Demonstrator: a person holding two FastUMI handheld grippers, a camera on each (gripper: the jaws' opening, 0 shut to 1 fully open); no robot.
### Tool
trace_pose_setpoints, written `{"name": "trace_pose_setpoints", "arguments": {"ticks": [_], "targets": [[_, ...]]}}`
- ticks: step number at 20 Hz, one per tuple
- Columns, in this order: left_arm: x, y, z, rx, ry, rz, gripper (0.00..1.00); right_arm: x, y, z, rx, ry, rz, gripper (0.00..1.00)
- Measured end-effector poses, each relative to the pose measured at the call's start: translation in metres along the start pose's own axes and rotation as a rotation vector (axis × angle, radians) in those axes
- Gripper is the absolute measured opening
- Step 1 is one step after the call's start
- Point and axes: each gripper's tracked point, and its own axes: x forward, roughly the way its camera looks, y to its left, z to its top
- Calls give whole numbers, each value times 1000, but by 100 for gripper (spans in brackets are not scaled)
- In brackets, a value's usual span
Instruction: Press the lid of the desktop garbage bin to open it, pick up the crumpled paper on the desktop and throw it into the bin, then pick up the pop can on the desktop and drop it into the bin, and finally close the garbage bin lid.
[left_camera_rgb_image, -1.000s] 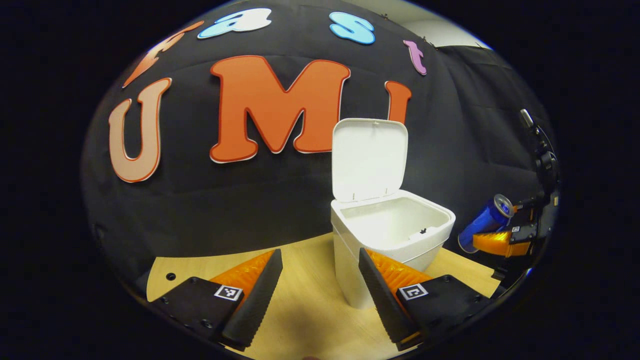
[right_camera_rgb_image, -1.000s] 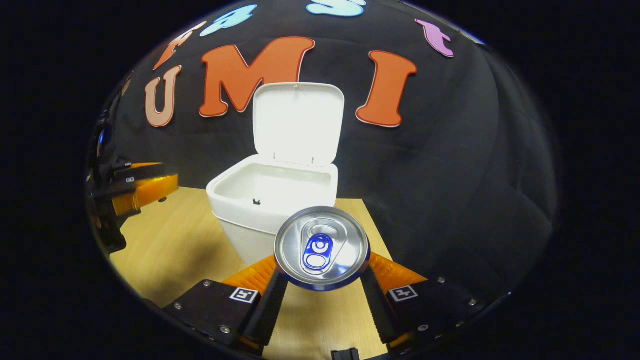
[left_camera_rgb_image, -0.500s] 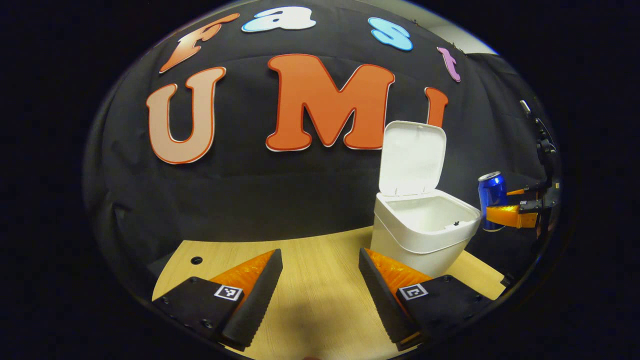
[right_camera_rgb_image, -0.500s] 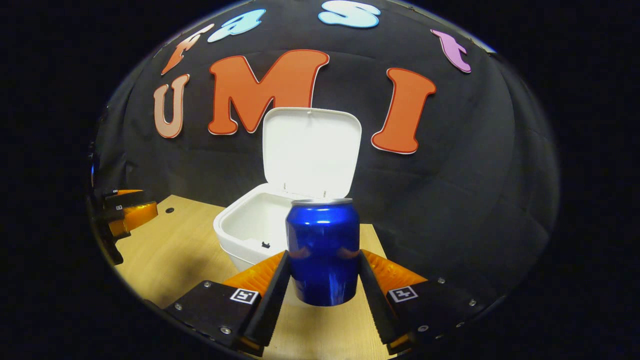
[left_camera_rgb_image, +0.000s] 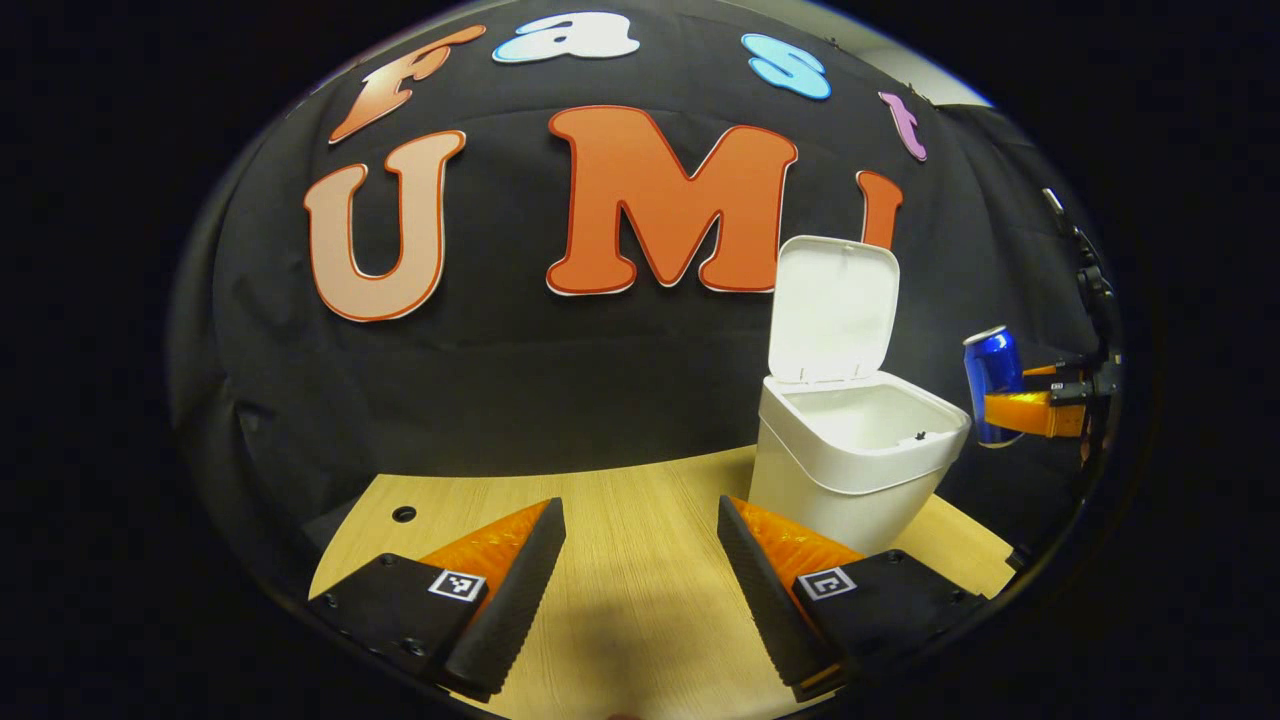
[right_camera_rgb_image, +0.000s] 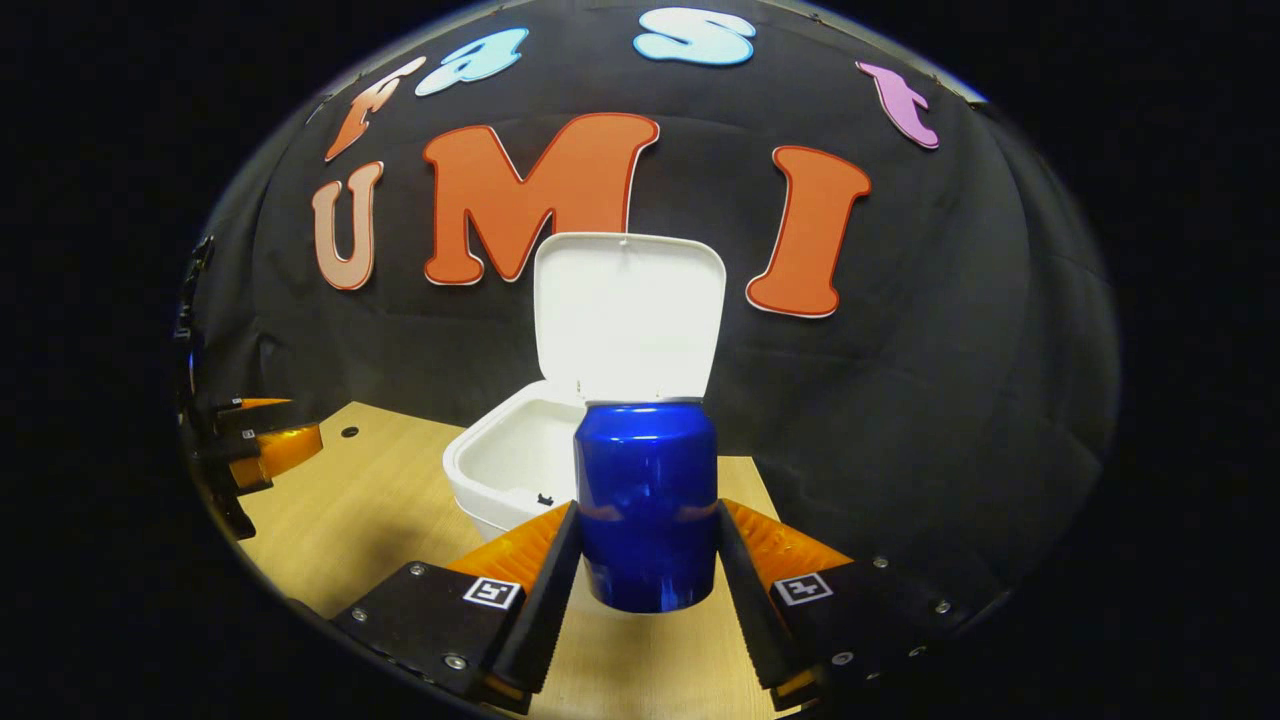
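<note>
Your right gripper is clamped on the blue pop can: both fingers press its sides, and the can stands upright between them, its silver rim level with the hinge line of the bin behind. Just past the can, slightly to its left, sits the white desktop garbage bin with its mouth open. The lid stands straight up at the back edge, directly above the can in the right gripper view. The bin rests on the light wooden desktop, which runs under your fingers and off to the left. At the far left edge of that view your left gripper hangs over the desk, well apart from the bin.

Your left gripper has its fingers spread wide with nothing between them, only bare desktop beneath. Ahead and to its right stands the garbage bin, lid up. Beyond the bin, farther right, your right gripper holds the pop can upright in the air, just beside the bin's rim and a little above it.
</note>
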Motion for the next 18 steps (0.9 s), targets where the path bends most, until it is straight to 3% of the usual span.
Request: {"name": "trace_pose_setpoints", "arguments": {"ticks": [6, 18], "targets": [[-11, 0, -3, 6, -3, 8, 98, 12, 0, 22, -4, -52, 13, 77], [-42, 37, -25, -12, 28, 126, 97, 65, 27, 35, -16, -112, 58, 77]]}}
